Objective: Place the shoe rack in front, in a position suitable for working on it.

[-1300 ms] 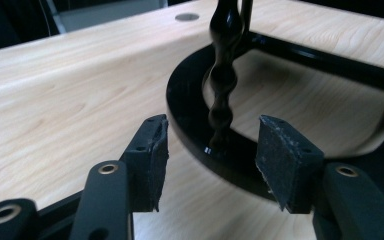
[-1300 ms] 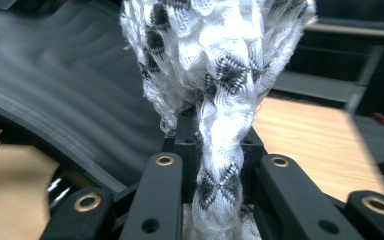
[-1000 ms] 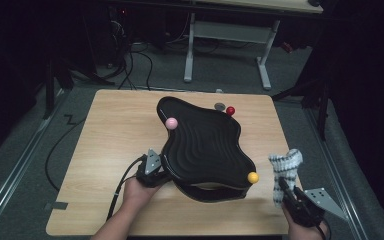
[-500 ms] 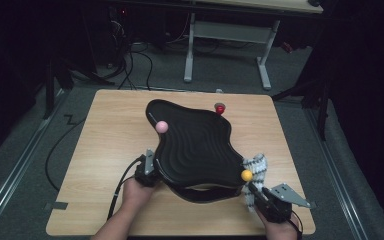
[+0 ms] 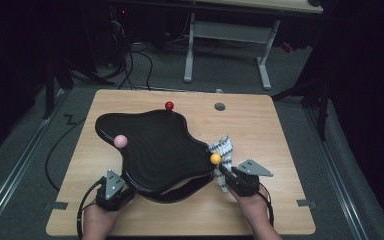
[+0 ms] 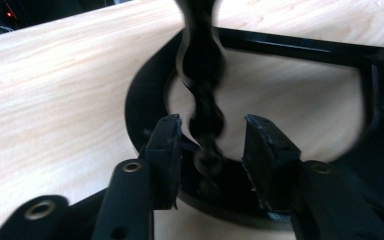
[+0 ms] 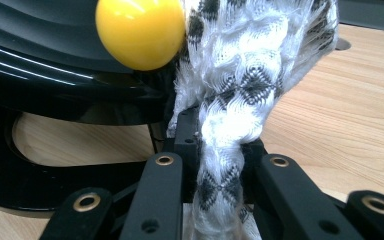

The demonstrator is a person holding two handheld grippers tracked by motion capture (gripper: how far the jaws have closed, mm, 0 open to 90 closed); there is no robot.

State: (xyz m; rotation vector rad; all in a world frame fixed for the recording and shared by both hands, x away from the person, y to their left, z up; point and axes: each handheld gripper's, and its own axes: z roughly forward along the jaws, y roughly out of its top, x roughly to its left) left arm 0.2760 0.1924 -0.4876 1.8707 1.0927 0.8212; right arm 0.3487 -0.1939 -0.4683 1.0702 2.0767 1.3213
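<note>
Two grippers: right gripper (image 7: 220, 150) pinches the cloth (image 7: 245, 65), left gripper (image 6: 212, 145) spread around the tray rim (image 6: 202, 75)

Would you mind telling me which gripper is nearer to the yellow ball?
The right. The right gripper, shut on a patterned cloth, sits just below and right of the yellow ball. The left gripper is at the black tray's opposite near corner.

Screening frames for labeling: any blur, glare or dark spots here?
High view: room dark beyond the table. Left gripper view: black stem between the tongs is motion-smeared. Right gripper view: sharp; glare streaks on the black tray, cloth crisp.
</note>
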